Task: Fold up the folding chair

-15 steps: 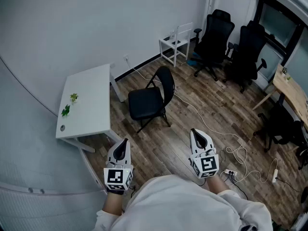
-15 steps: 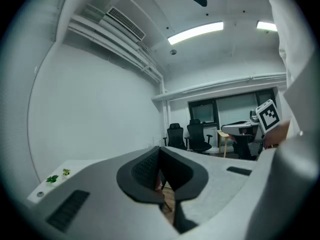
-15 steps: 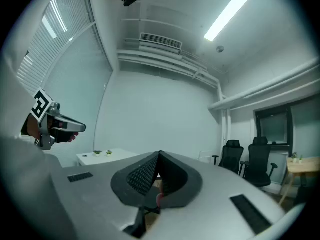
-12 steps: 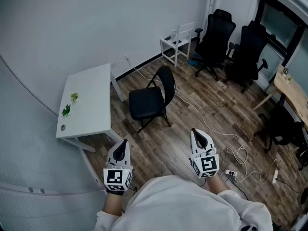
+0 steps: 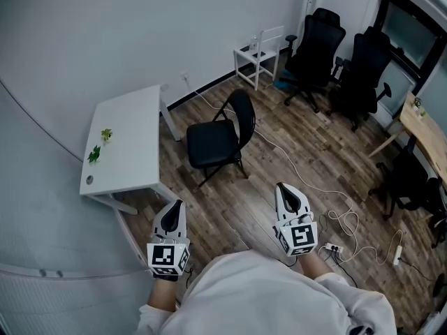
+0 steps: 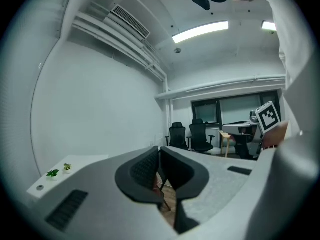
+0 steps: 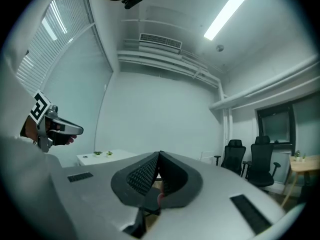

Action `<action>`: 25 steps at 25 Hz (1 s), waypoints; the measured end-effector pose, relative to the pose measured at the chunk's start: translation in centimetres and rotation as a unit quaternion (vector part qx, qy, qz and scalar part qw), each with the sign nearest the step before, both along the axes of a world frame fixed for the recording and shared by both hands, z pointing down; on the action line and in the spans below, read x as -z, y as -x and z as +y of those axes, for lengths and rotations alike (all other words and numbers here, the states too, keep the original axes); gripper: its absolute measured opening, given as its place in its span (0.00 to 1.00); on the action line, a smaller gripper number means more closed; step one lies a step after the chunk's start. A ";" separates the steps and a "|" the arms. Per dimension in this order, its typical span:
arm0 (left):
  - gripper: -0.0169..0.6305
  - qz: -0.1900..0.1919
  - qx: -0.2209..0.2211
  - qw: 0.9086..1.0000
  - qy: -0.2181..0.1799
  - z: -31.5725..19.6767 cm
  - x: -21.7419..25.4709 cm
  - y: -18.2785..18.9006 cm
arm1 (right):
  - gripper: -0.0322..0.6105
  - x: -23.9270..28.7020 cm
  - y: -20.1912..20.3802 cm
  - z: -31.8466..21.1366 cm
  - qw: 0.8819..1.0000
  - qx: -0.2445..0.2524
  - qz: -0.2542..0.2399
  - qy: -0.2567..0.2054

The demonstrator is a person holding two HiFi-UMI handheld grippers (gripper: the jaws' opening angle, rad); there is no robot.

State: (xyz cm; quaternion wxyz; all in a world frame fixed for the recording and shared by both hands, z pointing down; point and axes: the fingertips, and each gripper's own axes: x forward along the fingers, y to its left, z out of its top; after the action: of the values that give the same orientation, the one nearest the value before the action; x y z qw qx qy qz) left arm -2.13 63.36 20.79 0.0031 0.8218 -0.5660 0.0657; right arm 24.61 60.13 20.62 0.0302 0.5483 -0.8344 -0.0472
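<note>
I'm holding left gripper and right gripper pinched closed, both empty, folding chair unfolded ahead, probably two tiny potted plants on white table.

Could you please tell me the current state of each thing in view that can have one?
folding chair: unfolded, seat down, standing on the floor.
left gripper: shut, nothing between its jaws.
right gripper: shut, nothing between its jaws.
white table: upright, with small plants on it.
office chairs: upright, at the far end of the room.
white cable: lying loose across the floor.
</note>
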 end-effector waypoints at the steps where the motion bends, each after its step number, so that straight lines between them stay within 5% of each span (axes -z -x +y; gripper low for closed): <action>1: 0.12 0.005 -0.008 1.000 0.002 -0.1 -0.1 -0.3 | 0.08 0.1 -0.2 -0.1 1.000 -0.002 -0.002 -0.005; 2: 0.35 0.011 -0.015 1.000 0.005 -0.1 -0.2 -0.5 | 0.08 0.2 -0.3 -0.2 1.000 -0.002 -0.004 -0.009; 3: 0.47 0.015 -0.018 1.000 0.007 -0.1 -0.3 -0.6 | 0.23 0.4 -0.3 -0.3 1.000 0.003 -0.005 -0.011; 4: 0.58 0.015 -0.016 1.000 0.006 -0.2 -0.4 -0.6 | 0.53 0.5 -0.3 -0.3 1.000 0.008 -0.005 -0.012; 7: 0.69 0.007 0.006 1.000 -0.003 -0.3 -0.2 -0.4 | 0.70 0.9 -1.1 -0.5 1.000 0.004 0.008 -0.024; 13: 0.69 0.019 0.037 0.999 0.009 -1.3 -0.5 0.1 | 0.70 0.9 -2.4 -1.0 0.999 0.001 0.013 -0.040; 25: 0.68 0.016 0.071 0.996 0.053 -4.2 -3.6 -0.2 | 0.70 -2.7 -2.7 -6.3 0.999 0.038 0.018 0.003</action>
State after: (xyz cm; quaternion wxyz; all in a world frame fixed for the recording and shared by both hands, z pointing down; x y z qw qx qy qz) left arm -1.91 59.14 24.39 0.0600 0.7788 -0.6189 0.0822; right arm 27.30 53.80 23.30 0.0455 0.5152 -0.8541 -0.0557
